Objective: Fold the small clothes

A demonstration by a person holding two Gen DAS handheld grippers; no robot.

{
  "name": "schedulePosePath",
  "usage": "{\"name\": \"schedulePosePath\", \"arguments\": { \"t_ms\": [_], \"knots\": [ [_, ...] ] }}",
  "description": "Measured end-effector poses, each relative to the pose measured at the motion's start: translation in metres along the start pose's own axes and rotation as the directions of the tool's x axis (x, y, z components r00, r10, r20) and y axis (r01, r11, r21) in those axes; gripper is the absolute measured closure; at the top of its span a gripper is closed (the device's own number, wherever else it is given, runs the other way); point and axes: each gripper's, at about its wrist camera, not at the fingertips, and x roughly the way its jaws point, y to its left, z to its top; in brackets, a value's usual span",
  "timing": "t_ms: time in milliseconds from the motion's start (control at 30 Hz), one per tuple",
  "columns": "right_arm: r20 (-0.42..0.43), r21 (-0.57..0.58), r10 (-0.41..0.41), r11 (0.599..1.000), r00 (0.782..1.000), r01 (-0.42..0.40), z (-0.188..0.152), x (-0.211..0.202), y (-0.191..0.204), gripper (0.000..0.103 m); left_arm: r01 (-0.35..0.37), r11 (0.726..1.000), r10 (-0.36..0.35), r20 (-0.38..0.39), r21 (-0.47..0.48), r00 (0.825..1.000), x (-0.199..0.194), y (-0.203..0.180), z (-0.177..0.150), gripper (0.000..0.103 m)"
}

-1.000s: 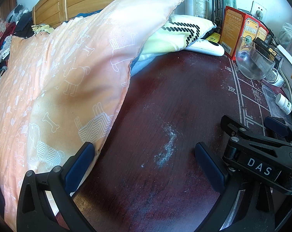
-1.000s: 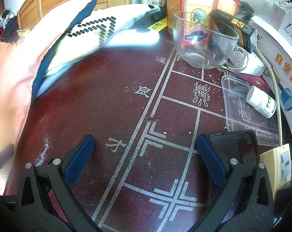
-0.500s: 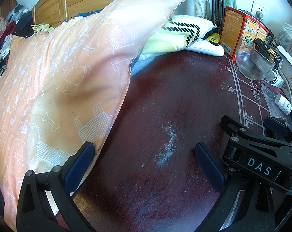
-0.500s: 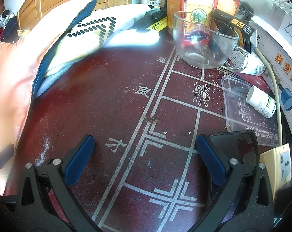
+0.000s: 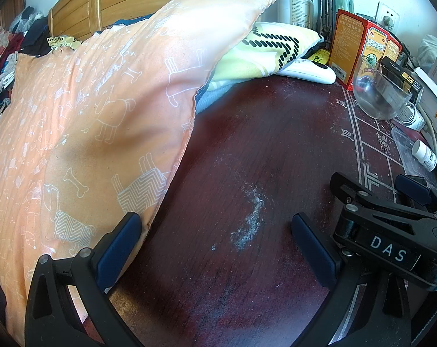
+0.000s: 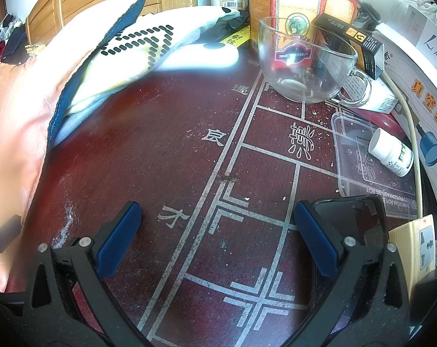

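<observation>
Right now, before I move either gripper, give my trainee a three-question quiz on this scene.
1. True or false: the left gripper is shut on the orange dog-print fabric.
2. The glass cup is: A) upright, B) tipped over, C) stacked on the red box.
3. Fill in: the small white bottle lies on its ____.

Key: 1 false, its jaws stand open over the dark red table; 2 A; 3 side.
</observation>
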Motion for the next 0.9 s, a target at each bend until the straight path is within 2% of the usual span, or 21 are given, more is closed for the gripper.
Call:
{"name": "schedulePosePath", "arguments": {
  "t_ms": [900],
  "knots": [
    [0.000,0.000,0.000,1.000,1.000,0.000,0.0000,0.0000,0.0000,0.000,0.002,1.000,-0.002,0.000,-0.002,1.000,-0.0017,0.0033,0.0002,0.000]
  ]
}}
